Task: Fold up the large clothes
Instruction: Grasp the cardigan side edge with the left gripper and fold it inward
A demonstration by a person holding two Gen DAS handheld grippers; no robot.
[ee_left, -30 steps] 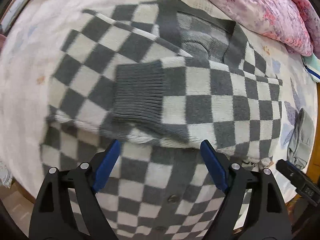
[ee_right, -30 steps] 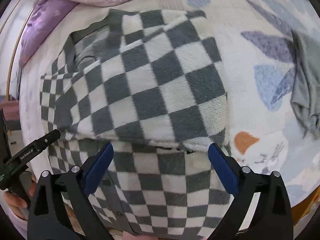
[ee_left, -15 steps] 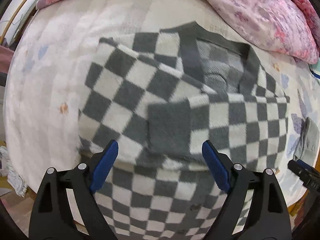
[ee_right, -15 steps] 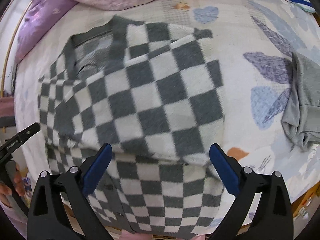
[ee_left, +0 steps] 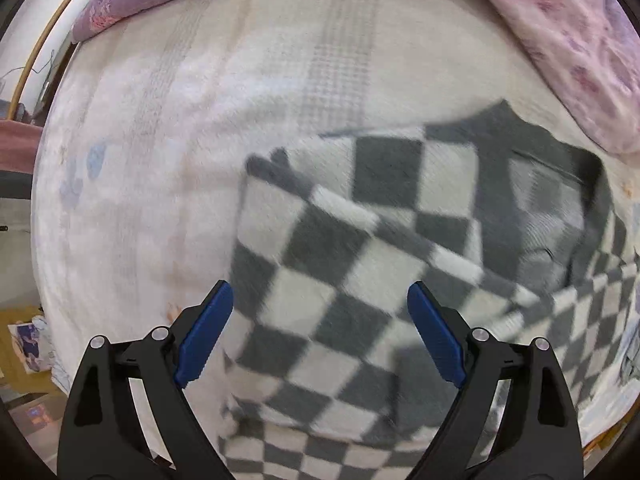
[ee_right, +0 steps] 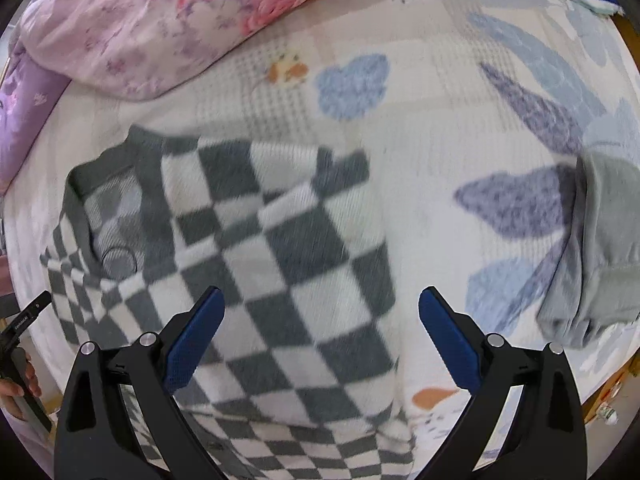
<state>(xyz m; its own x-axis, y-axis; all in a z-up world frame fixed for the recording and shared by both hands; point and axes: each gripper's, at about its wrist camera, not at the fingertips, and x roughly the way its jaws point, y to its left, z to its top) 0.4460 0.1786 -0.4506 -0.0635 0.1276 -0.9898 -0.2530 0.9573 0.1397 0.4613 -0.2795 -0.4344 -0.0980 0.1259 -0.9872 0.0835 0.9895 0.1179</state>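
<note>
A grey-and-white checked sweater lies partly folded on the bed, its sleeves laid across the body and its dark collar toward the pillows. My left gripper hangs over the sweater's left edge with its jaws opening and nothing between the blue pads. In the right wrist view the same sweater fills the lower left. My right gripper is open above the sweater's right edge, holding nothing. The other handheld gripper and a hand show at the left rim.
A white blanket with blue and purple prints covers the bed. A pink floral quilt lies at the far side, also seen as the quilt at the upper right. A folded grey-green garment rests to the right. Floor clutter lies past the left edge.
Both grippers have drawn outward, left one leftward and right one rightward, so the sweater slid toward each view's inner side. The folded sleeves stayed in place.
</note>
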